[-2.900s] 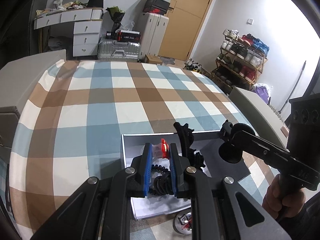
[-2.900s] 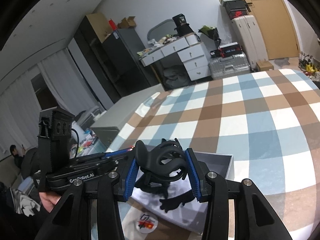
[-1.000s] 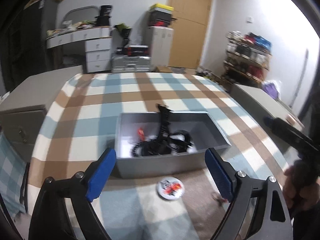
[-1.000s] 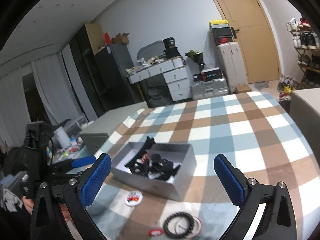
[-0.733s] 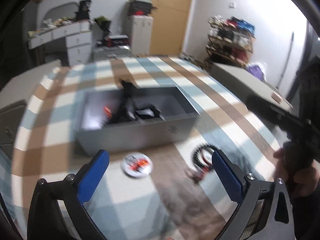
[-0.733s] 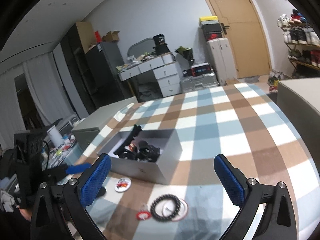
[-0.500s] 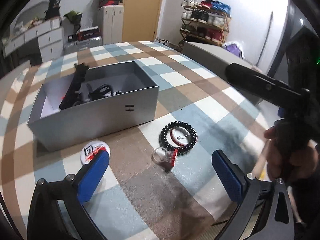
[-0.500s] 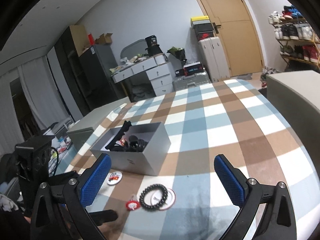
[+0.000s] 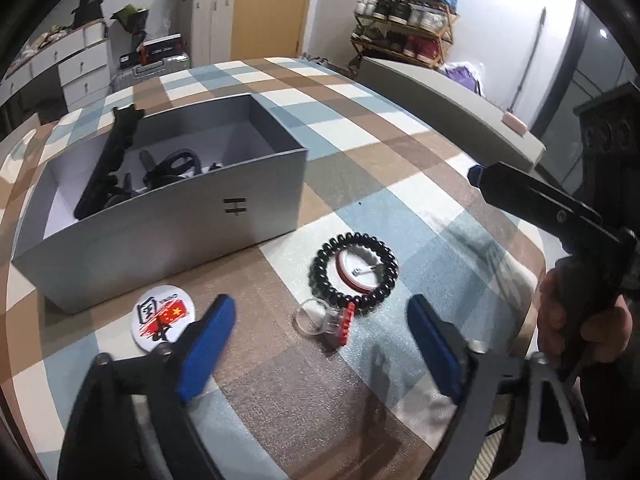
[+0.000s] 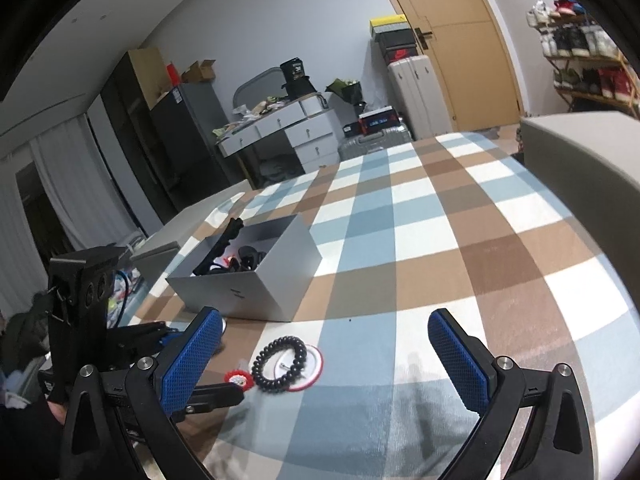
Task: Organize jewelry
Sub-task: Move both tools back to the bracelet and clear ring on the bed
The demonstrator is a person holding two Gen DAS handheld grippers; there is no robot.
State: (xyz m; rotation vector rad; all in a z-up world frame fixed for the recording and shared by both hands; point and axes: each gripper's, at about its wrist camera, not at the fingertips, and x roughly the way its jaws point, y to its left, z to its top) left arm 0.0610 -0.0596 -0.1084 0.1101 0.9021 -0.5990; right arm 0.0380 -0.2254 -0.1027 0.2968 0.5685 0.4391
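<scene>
A grey open box (image 9: 160,216) holds several black hair clips and accessories (image 9: 120,160); it also shows in the right wrist view (image 10: 256,280). In front of it lie a black bead bracelet (image 9: 320,256) around a round white badge (image 9: 362,270), a clear ring with a red top (image 9: 328,318), and a round badge with a red flag (image 9: 160,314). My left gripper (image 9: 320,340) is open and empty, low over the ring. My right gripper (image 10: 324,356) is open and empty, above the bracelet (image 10: 296,350).
The checked cloth (image 10: 440,240) covers the table. A grey cabinet (image 9: 440,96) stands past its right edge. Drawers, suitcases, a shoe rack and a door are at the back of the room.
Both grippers let go of the black clips into the box, opened wide and pulled back. The left one swung right and down toward the ring and bracelet.
</scene>
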